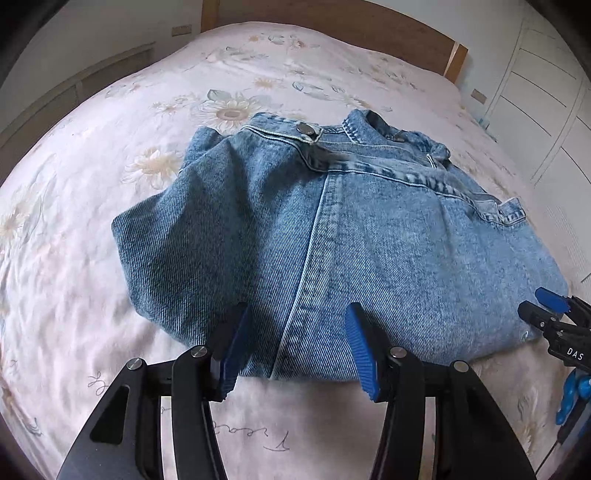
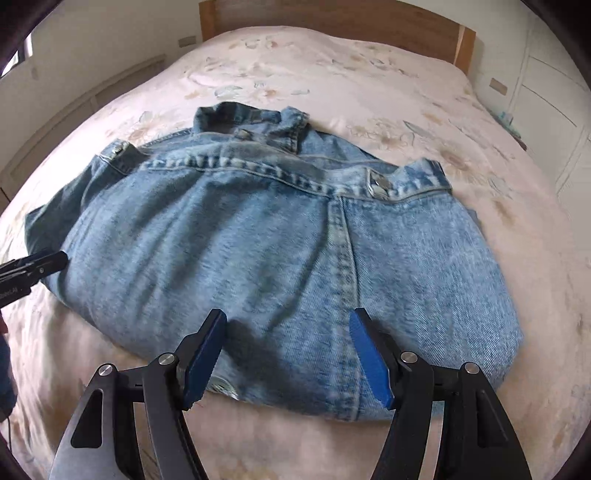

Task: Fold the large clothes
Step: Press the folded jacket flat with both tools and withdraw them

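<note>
The denim jacket lay partly folded in a thick, rounded bundle near the middle of the bed, collar toward the headboard, its heavy faded twill ridged with raised seams and set with metal snaps. Both the left gripper and the right gripper hovered at its near edge with ribbed blue pads spread and nothing between them. My worry was that stiff, stacked denim could spring back or slide on the smooth floral sheet if only the top layer got pinched.

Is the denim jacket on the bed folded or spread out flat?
Folded. The denim jacket lies as a compact bundle on the bed, no sleeves stretched out, collar at the far end.
</note>
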### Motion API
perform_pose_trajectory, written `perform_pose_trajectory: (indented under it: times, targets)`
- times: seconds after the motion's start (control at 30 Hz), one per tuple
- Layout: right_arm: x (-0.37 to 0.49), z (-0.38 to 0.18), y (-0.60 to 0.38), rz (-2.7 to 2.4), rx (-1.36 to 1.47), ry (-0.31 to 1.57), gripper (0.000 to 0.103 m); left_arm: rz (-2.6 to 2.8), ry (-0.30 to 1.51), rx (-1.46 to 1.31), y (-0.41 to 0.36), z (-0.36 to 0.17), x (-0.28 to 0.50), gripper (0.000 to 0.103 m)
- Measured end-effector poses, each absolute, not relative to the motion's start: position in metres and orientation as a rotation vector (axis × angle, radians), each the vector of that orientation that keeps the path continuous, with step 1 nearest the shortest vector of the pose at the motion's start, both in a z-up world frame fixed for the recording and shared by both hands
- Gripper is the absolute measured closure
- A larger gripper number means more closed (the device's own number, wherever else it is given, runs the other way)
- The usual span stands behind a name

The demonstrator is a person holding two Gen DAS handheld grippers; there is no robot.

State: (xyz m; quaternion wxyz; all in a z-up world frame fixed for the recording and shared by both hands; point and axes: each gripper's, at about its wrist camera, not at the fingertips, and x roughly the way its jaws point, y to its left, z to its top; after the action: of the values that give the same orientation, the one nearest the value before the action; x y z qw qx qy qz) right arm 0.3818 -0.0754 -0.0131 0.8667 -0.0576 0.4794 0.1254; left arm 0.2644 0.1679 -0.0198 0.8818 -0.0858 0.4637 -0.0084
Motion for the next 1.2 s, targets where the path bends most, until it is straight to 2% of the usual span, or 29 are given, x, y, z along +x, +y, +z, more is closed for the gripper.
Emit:
perform_pose_trajectory:
  times: [0.3,0.53,0.67,0.93,1.2]
  targets:
    - [0.371,0.003,-0.126,0.236,-0.031,0.961,0.033,0.009,0.888,-0.219,0.190,0.006,0.269,0.056]
    - [0.389,-0.021,-0.181,0.176,0.069,1.005,0.033,0.064,0.969,-0.253,0.226,-0.025,0.277,0.056]
    - [0.387,-0.020,-0.198,0.227,0.171,0.990,0.033,0.068,0.958,-0.223,0.222,-0.020,0.276,0.056]
    - [0.371,0.016,-0.235,0.238,0.215,0.901,0.032,0.026,0.890,-0.261,0.214,0.004,0.276,0.056]
    - [0.372,-0.004,-0.218,0.313,0.188,0.935,0.032,0.028,0.937,-0.230,0.209,-0.022,0.285,0.055]
